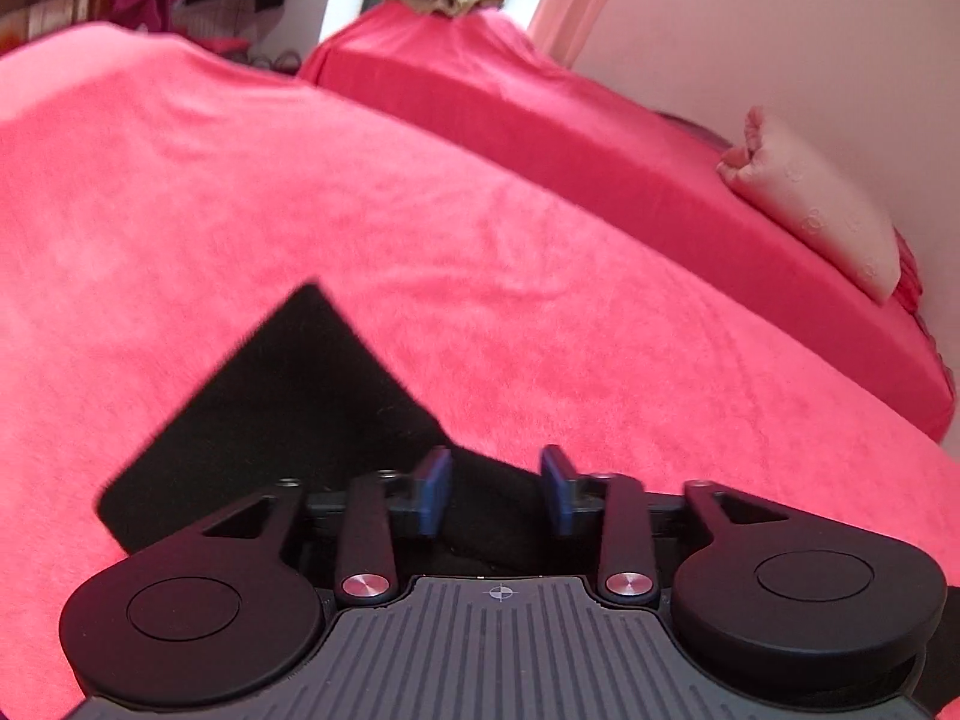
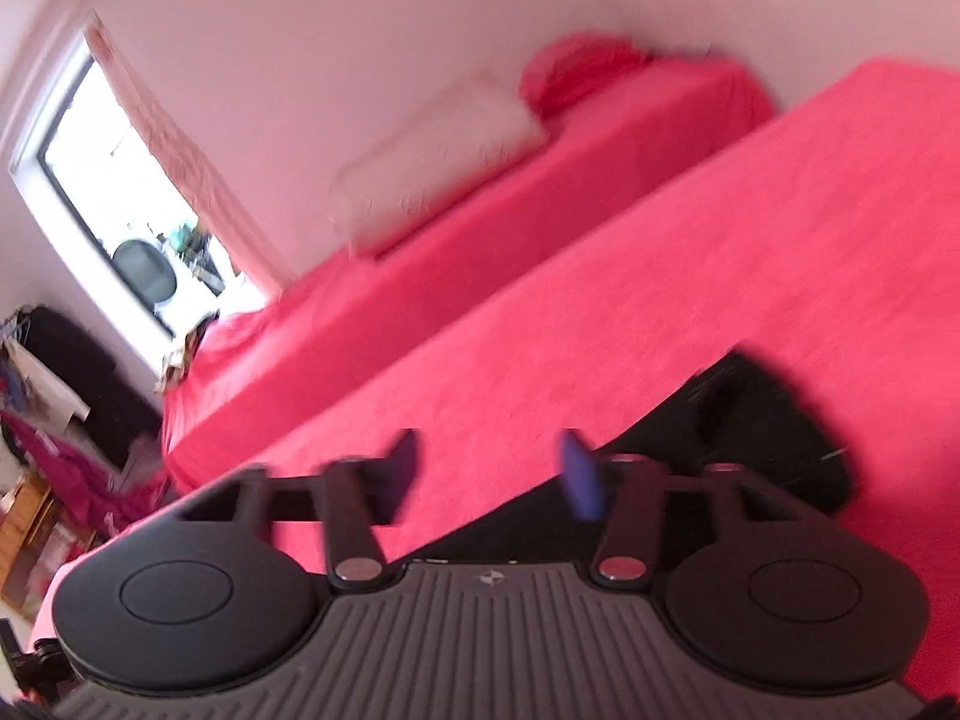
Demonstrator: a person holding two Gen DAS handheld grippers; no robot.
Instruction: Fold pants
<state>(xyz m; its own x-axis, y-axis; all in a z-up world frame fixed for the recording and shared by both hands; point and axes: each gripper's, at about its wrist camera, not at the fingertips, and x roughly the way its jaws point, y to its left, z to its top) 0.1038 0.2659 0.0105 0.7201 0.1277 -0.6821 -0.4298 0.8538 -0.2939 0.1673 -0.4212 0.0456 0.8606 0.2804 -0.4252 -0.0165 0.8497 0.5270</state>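
Both hand-held grippers — left (image 1: 495,483) and right (image 2: 491,474) — hover with jaws apart and empty over the black soft-fabric pants (image 1: 282,402) lying flat on the pink-covered bed (image 1: 540,300) — light, limp cloth, best pinched at a folded edge or corner.

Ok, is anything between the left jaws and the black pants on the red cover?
Nothing visible. The left gripper has open, empty jaws directly above the black pants, which lie flat on the red cover with nothing on top.
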